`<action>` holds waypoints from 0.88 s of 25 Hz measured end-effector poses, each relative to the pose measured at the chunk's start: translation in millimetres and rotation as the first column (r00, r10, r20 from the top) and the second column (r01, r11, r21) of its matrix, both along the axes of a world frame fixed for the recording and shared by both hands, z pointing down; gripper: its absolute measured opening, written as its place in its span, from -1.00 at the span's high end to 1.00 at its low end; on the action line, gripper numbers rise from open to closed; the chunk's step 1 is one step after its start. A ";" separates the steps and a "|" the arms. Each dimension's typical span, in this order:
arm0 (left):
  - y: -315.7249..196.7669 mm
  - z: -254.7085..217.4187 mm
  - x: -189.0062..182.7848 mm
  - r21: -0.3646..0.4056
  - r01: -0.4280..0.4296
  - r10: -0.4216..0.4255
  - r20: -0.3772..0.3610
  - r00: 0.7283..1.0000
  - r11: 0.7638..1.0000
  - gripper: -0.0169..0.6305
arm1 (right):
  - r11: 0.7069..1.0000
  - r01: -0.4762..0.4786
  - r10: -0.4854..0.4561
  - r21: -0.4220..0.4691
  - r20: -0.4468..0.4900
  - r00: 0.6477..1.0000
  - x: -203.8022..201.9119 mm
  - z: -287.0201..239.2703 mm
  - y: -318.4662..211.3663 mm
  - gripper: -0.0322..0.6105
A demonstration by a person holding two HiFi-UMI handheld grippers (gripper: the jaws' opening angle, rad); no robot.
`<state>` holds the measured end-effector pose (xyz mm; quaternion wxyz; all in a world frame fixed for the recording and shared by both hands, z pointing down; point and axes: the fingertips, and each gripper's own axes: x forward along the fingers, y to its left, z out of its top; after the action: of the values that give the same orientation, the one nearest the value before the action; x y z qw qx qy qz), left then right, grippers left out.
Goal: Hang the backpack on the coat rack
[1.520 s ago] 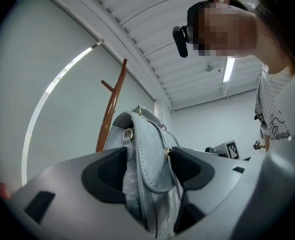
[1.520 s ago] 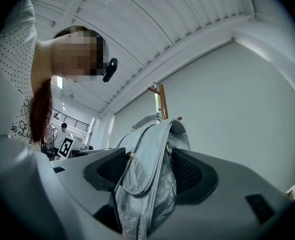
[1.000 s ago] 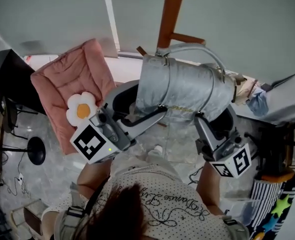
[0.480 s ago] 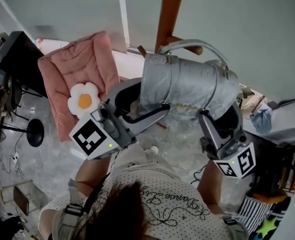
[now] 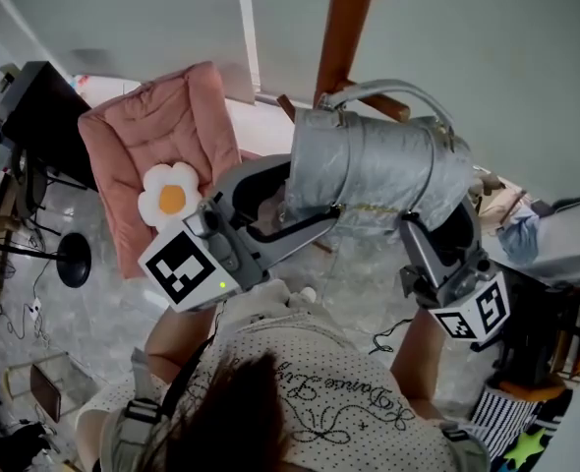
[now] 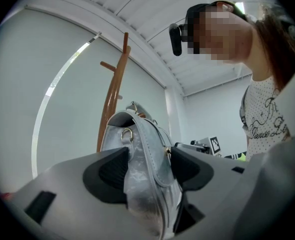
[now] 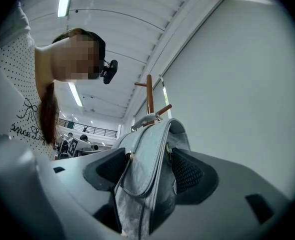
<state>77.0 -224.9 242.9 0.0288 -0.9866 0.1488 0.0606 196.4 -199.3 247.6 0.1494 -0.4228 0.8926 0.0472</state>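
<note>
A silver backpack (image 5: pixel 378 170) is held up in the air between both grippers, right in front of the brown wooden coat rack (image 5: pixel 344 28). Its top handle (image 5: pixel 388 88) arches over a rack peg (image 5: pixel 383 108); I cannot tell if it rests on the peg. My left gripper (image 5: pixel 310 187) is shut on the bag's left end, and my right gripper (image 5: pixel 437 216) is shut on its right end. In the left gripper view the backpack (image 6: pixel 142 169) fills the gap between the pads, with the coat rack (image 6: pixel 111 99) behind. The right gripper view shows the backpack (image 7: pixel 147 174) pinched likewise, below the coat rack (image 7: pixel 150 96).
A pink padded chair (image 5: pixel 157 146) with a flower cushion (image 5: pixel 172 197) stands at the left. A black round stand base (image 5: pixel 72 264) sits on the floor beyond it. Boxes and coloured clutter (image 5: pixel 555 362) fill the right edge. A pale wall lies behind the rack.
Both grippers have carried the backpack closer to the rack. The peg, which stood above the handle, now shows under the handle's arch.
</note>
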 end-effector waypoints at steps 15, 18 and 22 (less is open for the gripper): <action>3.5 12.8 4.2 -0.004 0.034 -0.033 0.053 0.998 0.999 0.15 | 0.997 0.072 -0.072 -0.025 -0.002 0.997 7.7 9.2 -10.5 -0.04; 1.6 12.9 4.7 0.007 0.048 -0.048 0.060 0.997 0.999 0.15 | 0.996 0.083 -0.083 -0.035 0.006 0.997 8.5 11.3 -15.2 -0.04; 0.5 16.0 5.0 0.021 0.069 -0.070 0.079 0.994 0.997 0.15 | 0.994 0.091 -0.091 -0.054 0.004 0.996 7.9 16.0 -20.1 -0.04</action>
<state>82.1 -224.4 258.9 0.0459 -0.9821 0.1813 0.0216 204.3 -219.4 263.6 0.1408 -0.3854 0.9118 0.0158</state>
